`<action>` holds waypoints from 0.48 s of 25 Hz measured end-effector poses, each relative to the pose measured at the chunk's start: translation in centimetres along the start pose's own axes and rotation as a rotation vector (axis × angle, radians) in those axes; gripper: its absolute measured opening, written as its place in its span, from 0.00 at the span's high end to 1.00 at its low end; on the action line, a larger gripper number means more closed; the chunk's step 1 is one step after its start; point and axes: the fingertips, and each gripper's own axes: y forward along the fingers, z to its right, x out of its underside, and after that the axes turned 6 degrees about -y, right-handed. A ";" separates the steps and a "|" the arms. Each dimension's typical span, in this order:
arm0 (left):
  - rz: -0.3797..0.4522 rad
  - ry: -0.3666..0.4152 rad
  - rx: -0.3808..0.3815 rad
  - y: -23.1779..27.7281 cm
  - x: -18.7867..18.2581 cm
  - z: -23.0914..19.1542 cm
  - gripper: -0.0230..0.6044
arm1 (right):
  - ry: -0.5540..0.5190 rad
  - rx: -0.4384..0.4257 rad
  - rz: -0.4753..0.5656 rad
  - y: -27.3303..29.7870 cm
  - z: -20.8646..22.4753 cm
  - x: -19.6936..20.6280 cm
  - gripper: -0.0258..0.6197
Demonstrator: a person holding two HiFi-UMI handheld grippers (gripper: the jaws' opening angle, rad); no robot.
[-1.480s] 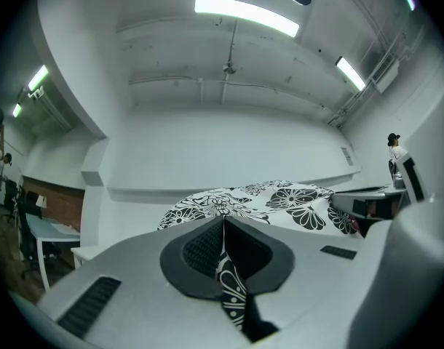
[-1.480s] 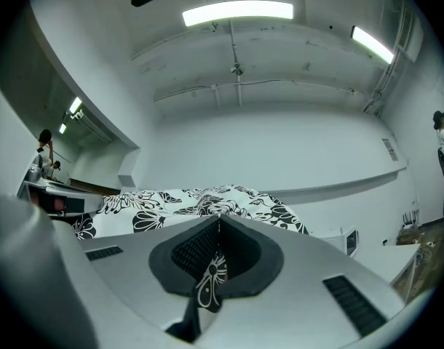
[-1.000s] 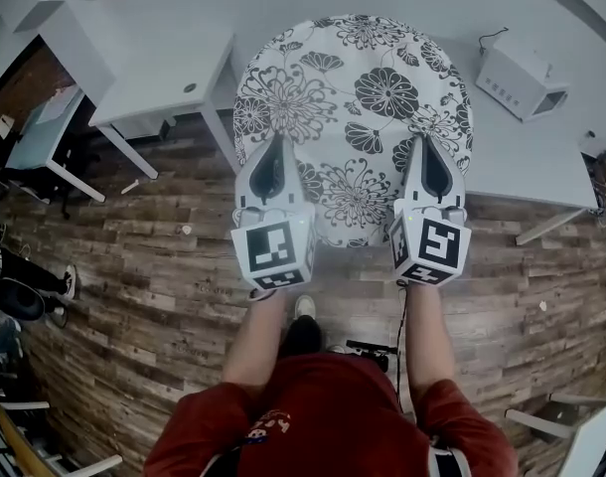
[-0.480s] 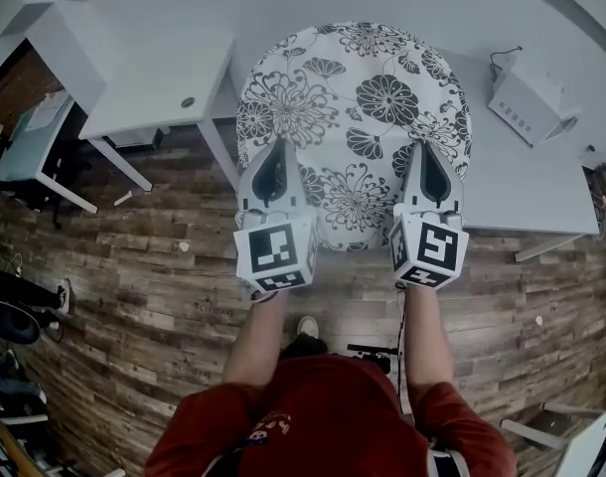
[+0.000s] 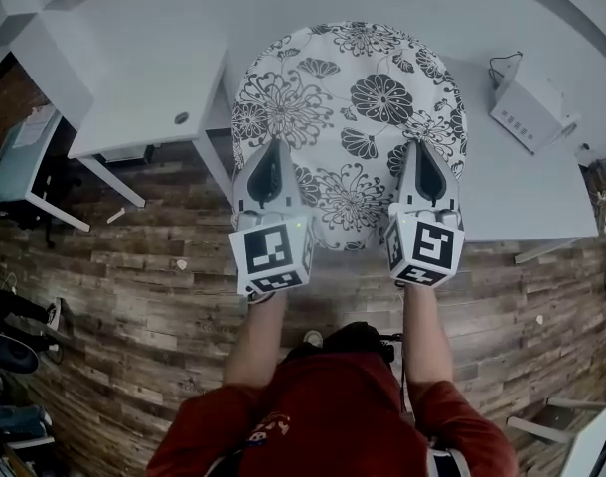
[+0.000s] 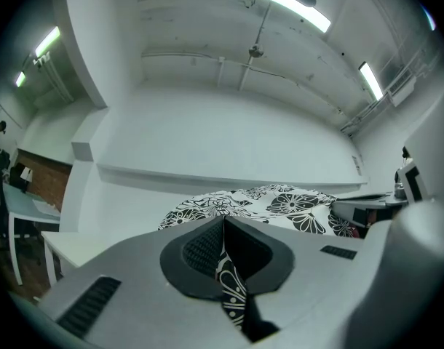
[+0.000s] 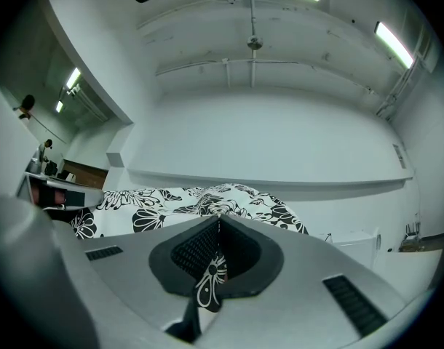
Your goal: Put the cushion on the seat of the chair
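A round white cushion [image 5: 349, 117] with black flowers hangs in the air in front of me, over the white tables. My left gripper [image 5: 266, 166] is shut on its near left edge, and my right gripper [image 5: 420, 163] is shut on its near right edge. In the left gripper view a strip of the patterned cloth [image 6: 231, 291] sits pinched between the jaws, with the cushion [image 6: 258, 203] spreading beyond. The right gripper view shows the same: cloth [image 7: 209, 282] clamped between the jaws, cushion [image 7: 193, 202] ahead. No chair shows in any view.
A white table [image 5: 144, 87] stands at the left and a longer one [image 5: 522, 187] at the right, with a white box [image 5: 533, 112] on it. Wooden floor [image 5: 134, 306] lies below. Another desk [image 5: 25, 157] and dark chair parts [image 5: 5, 326] are at the far left.
The cushion and both grippers keep their hold. The head view has shifted: the tables have slid slightly and the room beyond the grippers has tilted, with more ceiling showing.
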 end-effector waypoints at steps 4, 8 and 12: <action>0.010 0.002 0.013 0.1 0.0 -0.1 0.92 | 0.003 0.012 0.010 0.0 -0.1 0.1 0.91; 0.026 0.002 0.017 0.1 0.2 0.0 0.92 | 0.001 0.020 0.024 0.0 0.0 0.4 0.91; 0.061 0.011 0.009 0.0 0.5 0.1 0.92 | 0.000 0.014 0.054 0.1 0.0 0.9 0.91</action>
